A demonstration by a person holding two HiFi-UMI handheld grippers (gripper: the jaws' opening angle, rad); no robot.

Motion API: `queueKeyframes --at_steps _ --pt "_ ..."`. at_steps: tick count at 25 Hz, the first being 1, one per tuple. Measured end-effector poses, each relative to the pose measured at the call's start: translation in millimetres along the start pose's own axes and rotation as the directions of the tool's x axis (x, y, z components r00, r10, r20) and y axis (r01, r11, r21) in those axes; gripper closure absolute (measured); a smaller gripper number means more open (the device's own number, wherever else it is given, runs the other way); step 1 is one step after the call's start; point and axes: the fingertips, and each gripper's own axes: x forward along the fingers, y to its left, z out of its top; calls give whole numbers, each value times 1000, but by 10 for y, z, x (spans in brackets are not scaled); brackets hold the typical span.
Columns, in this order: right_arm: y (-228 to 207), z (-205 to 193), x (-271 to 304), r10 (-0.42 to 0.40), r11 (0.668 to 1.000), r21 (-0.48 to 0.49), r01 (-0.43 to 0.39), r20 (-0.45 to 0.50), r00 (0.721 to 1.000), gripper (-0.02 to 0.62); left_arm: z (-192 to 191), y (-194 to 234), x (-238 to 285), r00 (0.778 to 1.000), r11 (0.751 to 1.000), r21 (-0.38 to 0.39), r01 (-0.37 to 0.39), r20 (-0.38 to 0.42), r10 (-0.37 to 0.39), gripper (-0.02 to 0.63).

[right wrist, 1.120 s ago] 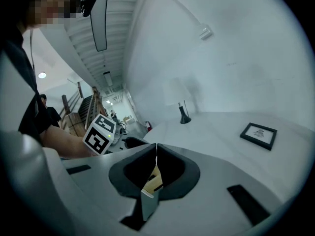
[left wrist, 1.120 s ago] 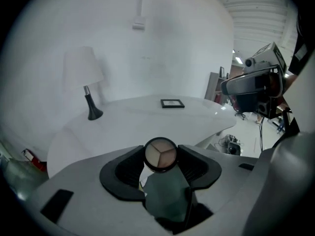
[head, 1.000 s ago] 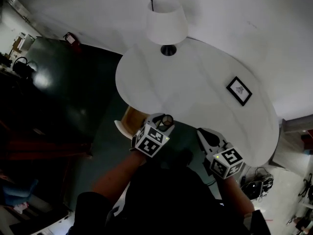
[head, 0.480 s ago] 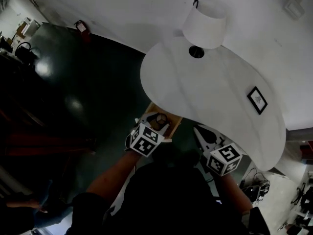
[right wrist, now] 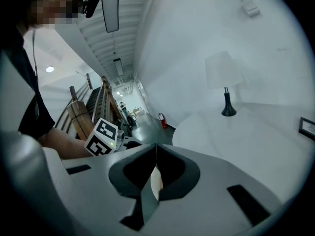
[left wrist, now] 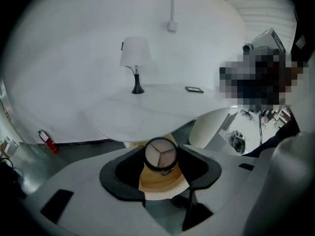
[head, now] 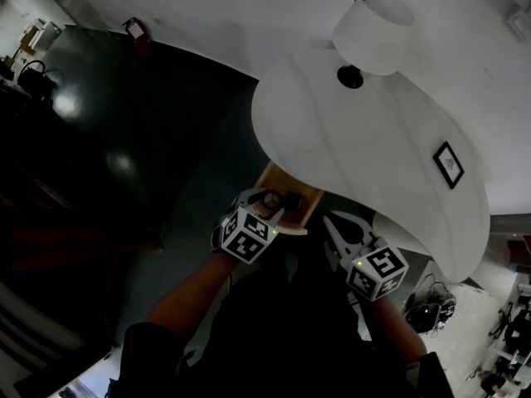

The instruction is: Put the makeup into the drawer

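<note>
A round makeup compact (left wrist: 160, 155) with three pale pans is gripped between the pads of my left gripper (left wrist: 161, 162). In the head view the left gripper (head: 264, 206) holds the compact (head: 270, 198) over the open wooden drawer (head: 305, 215) that sticks out from under the white table (head: 365, 156). The drawer's light wood (left wrist: 158, 182) shows right below the compact. My right gripper (head: 330, 220) hangs to the right of the drawer, its jaws together with nothing in them. In its own view the right gripper (right wrist: 156, 147) points along the table's edge.
A small dark thing (head: 293, 201) lies in the drawer. On the table stand a white lamp (head: 372, 21) and a black picture frame (head: 449, 164). A dark green floor (head: 141, 131) lies left of the table, with a red fire extinguisher (head: 134, 31) by the wall.
Both grippers have shifted sideways along the table's edge. The left one, still holding the compact, now sits over the drawer's front. The right one has stayed shut.
</note>
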Motion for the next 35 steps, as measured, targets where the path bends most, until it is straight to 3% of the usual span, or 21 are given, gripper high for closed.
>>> queueKeyframes --at_steps 12,35 --pt "-280 -336 277 5 997 76 -1 -50 999 578 -270 118 649 998 999 8 31 -56 -31 380" --pt "-503 -940 554 22 983 182 4 -143 989 578 -794 302 1689 979 976 177 129 -182 -96 380"
